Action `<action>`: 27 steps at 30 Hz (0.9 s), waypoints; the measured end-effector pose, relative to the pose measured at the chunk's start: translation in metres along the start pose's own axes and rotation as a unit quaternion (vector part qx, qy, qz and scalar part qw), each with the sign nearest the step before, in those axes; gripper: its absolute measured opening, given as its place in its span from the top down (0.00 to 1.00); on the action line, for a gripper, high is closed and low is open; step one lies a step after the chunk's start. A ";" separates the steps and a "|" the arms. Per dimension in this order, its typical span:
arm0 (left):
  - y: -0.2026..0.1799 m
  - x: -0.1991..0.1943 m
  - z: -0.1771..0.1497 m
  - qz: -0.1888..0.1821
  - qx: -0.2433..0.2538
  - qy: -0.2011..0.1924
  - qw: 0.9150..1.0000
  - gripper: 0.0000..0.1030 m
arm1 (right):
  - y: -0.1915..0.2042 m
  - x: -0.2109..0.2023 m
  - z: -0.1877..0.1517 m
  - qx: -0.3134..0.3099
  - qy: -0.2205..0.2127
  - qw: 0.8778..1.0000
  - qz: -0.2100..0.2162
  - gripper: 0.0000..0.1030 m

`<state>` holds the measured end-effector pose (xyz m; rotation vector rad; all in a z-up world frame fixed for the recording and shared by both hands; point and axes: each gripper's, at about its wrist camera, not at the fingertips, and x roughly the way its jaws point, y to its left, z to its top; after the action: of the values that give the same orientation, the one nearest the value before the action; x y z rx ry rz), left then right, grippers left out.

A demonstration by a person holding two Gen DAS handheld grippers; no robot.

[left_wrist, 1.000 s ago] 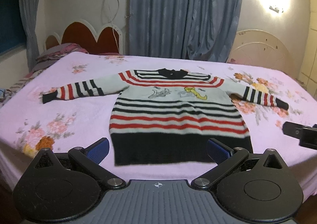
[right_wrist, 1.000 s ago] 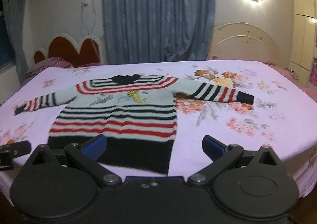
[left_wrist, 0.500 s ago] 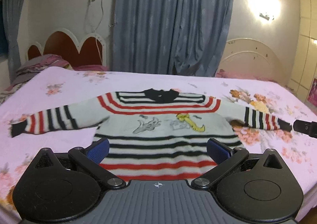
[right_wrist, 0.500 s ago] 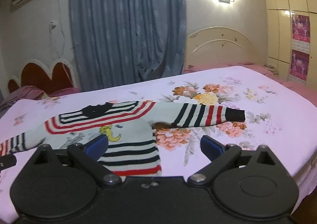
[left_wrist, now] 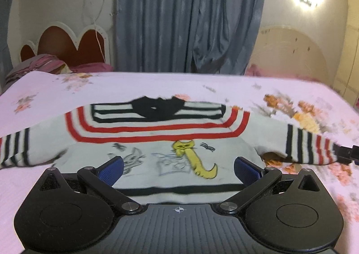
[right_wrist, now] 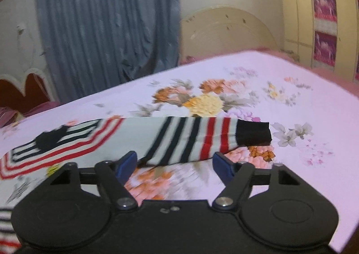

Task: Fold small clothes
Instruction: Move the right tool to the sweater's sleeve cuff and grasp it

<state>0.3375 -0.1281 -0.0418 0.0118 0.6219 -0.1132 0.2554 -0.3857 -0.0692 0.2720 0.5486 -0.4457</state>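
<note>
A small striped sweater (left_wrist: 157, 137), grey-white with red and black bands, a black collar and a yellow cat picture, lies flat and face up on the bed, sleeves spread out. My left gripper (left_wrist: 178, 169) is open and empty, low over the sweater's chest. My right gripper (right_wrist: 175, 163) is open and empty, just in front of the sweater's right sleeve (right_wrist: 197, 139) near its black cuff (right_wrist: 253, 134). The right gripper's tip shows at the right edge of the left wrist view (left_wrist: 346, 154), by that cuff.
The bed has a pink floral sheet (right_wrist: 291, 106). A red and white headboard (left_wrist: 65, 45) and pillows (left_wrist: 44, 65) are at the far left. Blue curtains (left_wrist: 188, 18) hang behind. A cream headboard (right_wrist: 226, 29) and wall cupboards (right_wrist: 323, 18) stand at the right.
Both grippers have moved forward and lower over the bed. The left one is now over the sweater's chest, the right one has closed in on the right sleeve. Both stay open.
</note>
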 end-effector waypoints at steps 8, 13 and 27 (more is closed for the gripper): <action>-0.055 0.059 0.012 0.023 0.034 0.057 0.998 0.00 | -0.062 0.101 0.003 0.069 0.068 0.995 -0.029 0.39; -0.073 0.079 0.017 0.028 0.049 0.071 0.996 0.00 | -0.091 0.120 -0.001 0.126 0.058 0.990 -0.005 0.40; -0.024 0.094 0.034 0.035 0.014 0.084 0.996 0.00 | -0.079 0.142 0.023 0.084 0.032 0.995 -0.036 0.90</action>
<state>0.4307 -0.1634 -0.0683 0.0700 0.7870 -0.0538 0.3359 -0.5100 -0.1399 0.4297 0.5847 -0.5553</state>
